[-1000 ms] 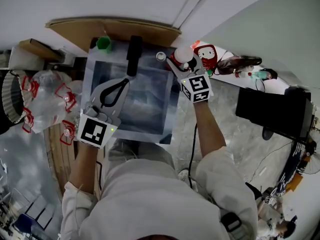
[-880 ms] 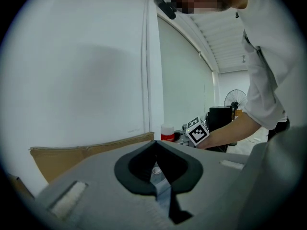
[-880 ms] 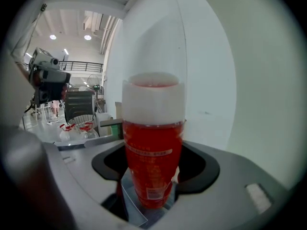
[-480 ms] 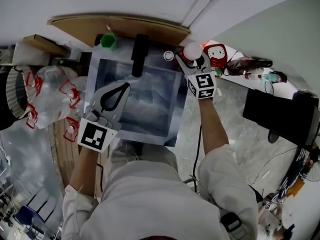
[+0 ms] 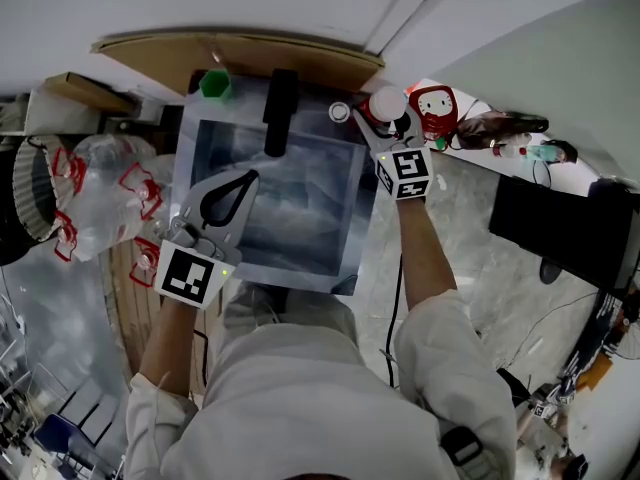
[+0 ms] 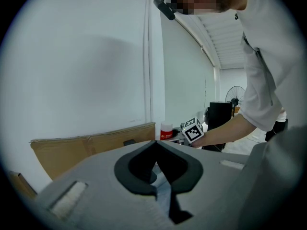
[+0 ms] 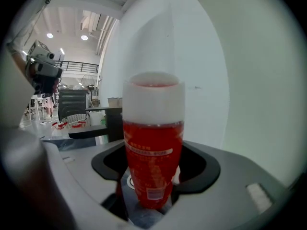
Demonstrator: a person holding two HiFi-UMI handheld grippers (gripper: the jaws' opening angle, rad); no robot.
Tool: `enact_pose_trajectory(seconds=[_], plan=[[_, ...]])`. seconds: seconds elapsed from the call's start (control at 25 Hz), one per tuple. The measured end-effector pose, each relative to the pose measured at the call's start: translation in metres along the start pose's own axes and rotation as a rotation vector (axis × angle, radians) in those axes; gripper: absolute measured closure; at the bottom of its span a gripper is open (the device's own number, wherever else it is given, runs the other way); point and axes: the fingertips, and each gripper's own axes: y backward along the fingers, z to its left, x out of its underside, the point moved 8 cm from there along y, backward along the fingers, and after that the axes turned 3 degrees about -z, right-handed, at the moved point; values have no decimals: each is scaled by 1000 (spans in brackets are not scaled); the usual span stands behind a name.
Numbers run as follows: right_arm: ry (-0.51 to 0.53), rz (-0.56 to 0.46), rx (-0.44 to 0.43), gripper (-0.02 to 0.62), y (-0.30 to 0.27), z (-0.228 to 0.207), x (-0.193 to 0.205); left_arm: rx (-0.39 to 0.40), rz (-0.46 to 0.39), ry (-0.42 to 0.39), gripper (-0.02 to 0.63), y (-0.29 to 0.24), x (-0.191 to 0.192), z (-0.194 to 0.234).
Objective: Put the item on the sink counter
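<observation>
Placement looks like the step in hand: the right claw [image 5: 386, 120] is clamped on a red can [image 5: 386, 103] with a white cap, upright at the far right corner of the sink desk [image 5: 362, 203]. Whether its base already rests on the desk I cannot tell. The next move probably calls for lowering it until it stands firm, then spreading the claw and backing off without tipping it. The left claw [image 5: 235, 183] hangs over the basin with its jaws together and nothing between them. A small round fitting [image 5: 340, 111] sits just beside the can, a red-and-white figure [image 5: 437, 108] near its other side, and a black faucet [image 5: 280, 108] and a green cup [image 5: 214, 83] stand along the far edge.
</observation>
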Motion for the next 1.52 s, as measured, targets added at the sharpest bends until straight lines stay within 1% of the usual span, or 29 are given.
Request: enact_pose_trajectory(seconds=[0.36, 0.56, 0.8, 1.04, 1.32, 1.44, 1.52], plan=[[1, -10, -10, 293, -1, 0, -3, 10, -14, -8, 606, 0, -4, 0], [0, -14, -22, 229, -1, 3, -9, 9, -13, -6, 606, 3, -5, 0], [11, -16, -9, 215, 6, 8, -11, 6, -26, -4, 606, 9, -7, 1], [23, -17, 8, 215, 19, 9, -19, 11, -34, -10, 606, 13, -10, -1], [34, -24, 33, 216, 46, 15, -41, 24, -65, -21, 606, 17, -22, -4], [34, -33, 44, 224, 60, 20, -53, 32, -79, -23, 606, 17, -28, -5], [37, -42, 52, 244, 70, 25, -62, 36, -93, -26, 606, 18, -31, -5]])
